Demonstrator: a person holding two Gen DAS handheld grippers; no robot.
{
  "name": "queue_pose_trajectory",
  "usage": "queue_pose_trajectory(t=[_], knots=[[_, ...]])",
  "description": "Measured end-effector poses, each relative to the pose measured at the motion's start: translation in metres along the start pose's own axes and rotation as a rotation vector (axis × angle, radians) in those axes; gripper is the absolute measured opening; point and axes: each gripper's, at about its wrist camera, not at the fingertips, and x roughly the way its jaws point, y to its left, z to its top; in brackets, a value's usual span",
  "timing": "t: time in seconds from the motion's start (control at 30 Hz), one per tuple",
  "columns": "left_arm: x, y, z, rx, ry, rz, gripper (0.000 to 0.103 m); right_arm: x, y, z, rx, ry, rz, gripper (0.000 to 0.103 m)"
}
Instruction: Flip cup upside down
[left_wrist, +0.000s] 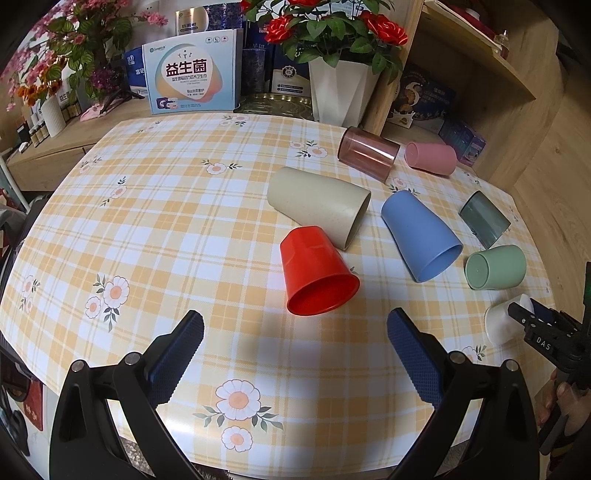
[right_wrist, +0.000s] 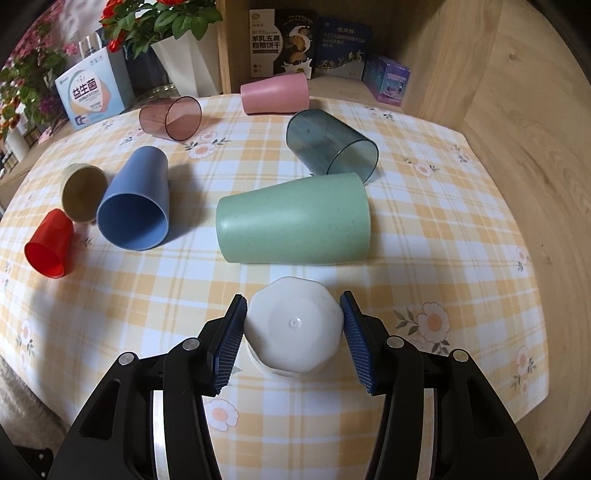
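A white faceted cup (right_wrist: 293, 328) stands upside down on the checked tablecloth, base up, between the fingers of my right gripper (right_wrist: 293, 317). The blue pads sit at its two sides, very close; a thin gap shows on the right. In the left wrist view the same white cup (left_wrist: 500, 325) is at the far right with the right gripper (left_wrist: 532, 317) on it. My left gripper (left_wrist: 295, 328) is open and empty, just in front of a red cup (left_wrist: 316, 271) lying on its side, mouth toward me.
Other cups lie on their sides: beige (left_wrist: 319, 205), blue (left_wrist: 419, 234), green (right_wrist: 291, 219), dark clear (right_wrist: 332, 147), pink clear (right_wrist: 171, 118), pink (right_wrist: 275, 92). Boxes, a white flower pot (left_wrist: 341, 90) and wooden shelves stand behind the table. The table edge (right_wrist: 509, 417) is near right.
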Motion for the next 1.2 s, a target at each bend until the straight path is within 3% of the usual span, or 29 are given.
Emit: queue_pose_trajectory(t=[0.17, 0.47, 0.67, 0.8, 1.2], knots=[[-0.004, 0.0, 0.001, 0.005, -0.012, 0.003, 0.097, -0.005, -0.001, 0.003, 0.013, -0.009, 0.013, 0.052], [-0.033, -0.006, 0.014, 0.04, -0.083, 0.004, 0.097, -0.05, -0.002, 0.017, 0.022, -0.108, 0.044, 0.065], [-0.073, -0.015, 0.025, 0.094, -0.177, -0.017, 0.097, -0.096, 0.0, 0.024, 0.032, -0.193, 0.114, 0.073], [-0.103, -0.02, 0.029, 0.114, -0.246, -0.029, 0.097, -0.134, 0.001, 0.025, 0.047, -0.265, 0.157, 0.085], [-0.195, -0.036, 0.032, 0.158, -0.435, -0.064, 0.097, -0.241, 0.006, 0.018, 0.054, -0.477, 0.139, 0.087]])
